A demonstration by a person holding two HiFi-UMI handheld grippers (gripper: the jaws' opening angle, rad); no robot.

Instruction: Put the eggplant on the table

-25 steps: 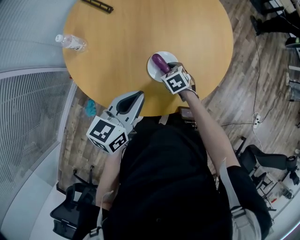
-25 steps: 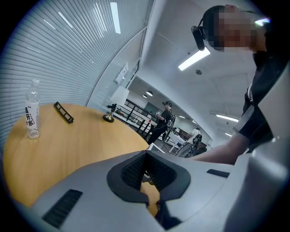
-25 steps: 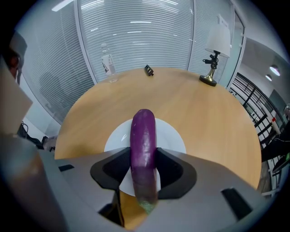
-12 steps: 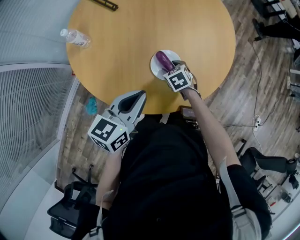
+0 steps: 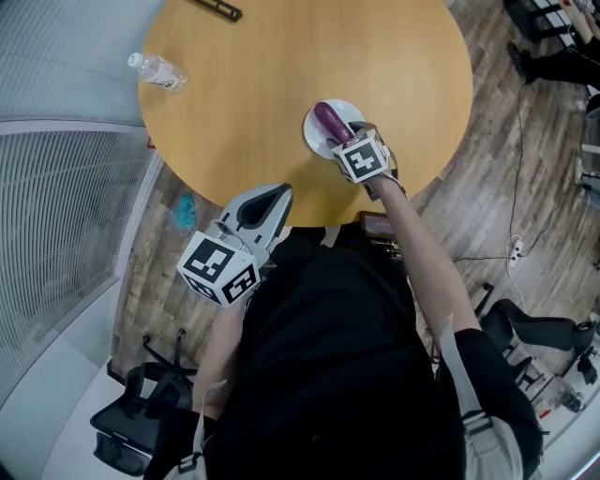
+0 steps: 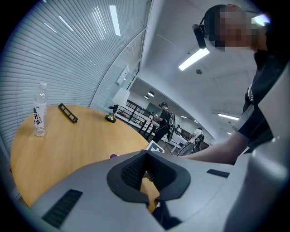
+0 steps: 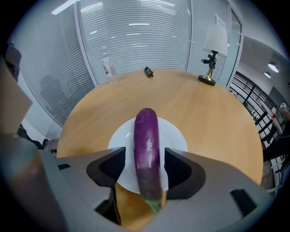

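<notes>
The purple eggplant (image 5: 327,119) (image 7: 147,145) lies across a small white plate (image 5: 315,142) (image 7: 176,136) near the front edge of the round wooden table (image 5: 262,75). My right gripper (image 5: 339,138) (image 7: 145,159) points steeply down over it. Its jaws are opening, one on each side of the eggplant's stem end, and a narrow gap shows on both sides. My left gripper (image 5: 273,193) (image 6: 146,153) hangs off the table's front edge, near the person's body, with its jaw tips together and nothing in it.
A clear water bottle (image 5: 157,71) (image 6: 40,115) (image 7: 108,65) stands at the table's far left. A black bar (image 5: 217,9) (image 6: 68,113) lies at the back edge and a brass-footed lamp (image 7: 209,68) at the right. A black office chair (image 5: 141,427) stands on the floor.
The head view has slid a little. The right gripper stays over the plate with the eggplant, and the left gripper keeps its place.
</notes>
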